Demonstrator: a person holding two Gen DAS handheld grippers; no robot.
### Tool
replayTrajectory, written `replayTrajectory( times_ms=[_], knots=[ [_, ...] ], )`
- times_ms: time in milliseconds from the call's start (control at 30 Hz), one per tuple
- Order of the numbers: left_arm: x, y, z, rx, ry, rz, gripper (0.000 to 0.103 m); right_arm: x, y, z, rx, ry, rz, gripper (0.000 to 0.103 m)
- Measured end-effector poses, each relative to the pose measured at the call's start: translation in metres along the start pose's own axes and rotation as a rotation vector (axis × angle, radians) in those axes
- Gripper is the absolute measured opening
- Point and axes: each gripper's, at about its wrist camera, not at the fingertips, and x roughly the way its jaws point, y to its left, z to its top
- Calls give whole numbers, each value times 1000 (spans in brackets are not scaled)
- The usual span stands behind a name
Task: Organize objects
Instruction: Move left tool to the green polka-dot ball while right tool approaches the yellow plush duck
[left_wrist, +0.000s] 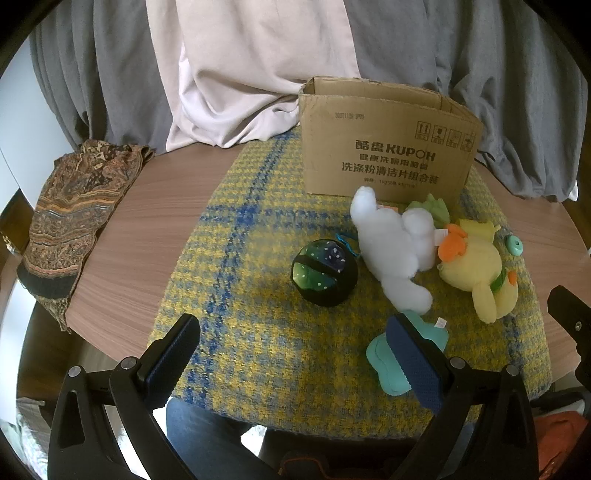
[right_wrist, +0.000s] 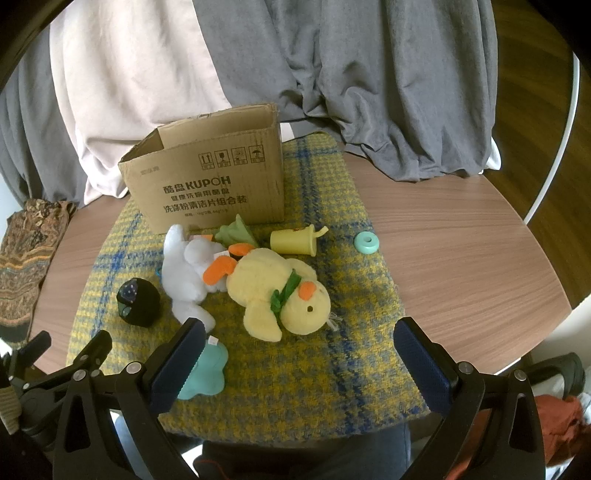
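Observation:
An open cardboard box (left_wrist: 388, 147) (right_wrist: 210, 184) stands at the back of a yellow-blue plaid mat (left_wrist: 258, 258) (right_wrist: 314, 369). In front of it lie a white plush (left_wrist: 391, 254) (right_wrist: 184, 273), a yellow duck plush (left_wrist: 476, 273) (right_wrist: 273, 291), a dark spotted ball (left_wrist: 325, 273) (right_wrist: 138, 297), a teal plush toy (left_wrist: 380, 358) (right_wrist: 207, 373), a yellow toy cup (right_wrist: 293, 240), a teal ring (left_wrist: 514, 244) (right_wrist: 365, 242) and a green cloth piece (right_wrist: 234, 232). My left gripper (left_wrist: 295, 354) is open and empty, above the mat's near edge. My right gripper (right_wrist: 299, 362) is open and empty, just in front of the duck.
A patterned brown scarf (left_wrist: 70, 221) (right_wrist: 26, 251) lies on the wooden table (left_wrist: 147, 229) (right_wrist: 461, 258) at the left. Grey and pale pink fabric (left_wrist: 240, 74) hangs behind the box. The table edge curves away at the right.

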Motion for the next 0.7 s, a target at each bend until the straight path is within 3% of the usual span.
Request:
replayTrajectory(
  times_ms=[700],
  knots=[
    [12, 0, 2, 8, 4, -3, 103, 11, 3, -1, -6, 13, 4, 102]
  ],
)
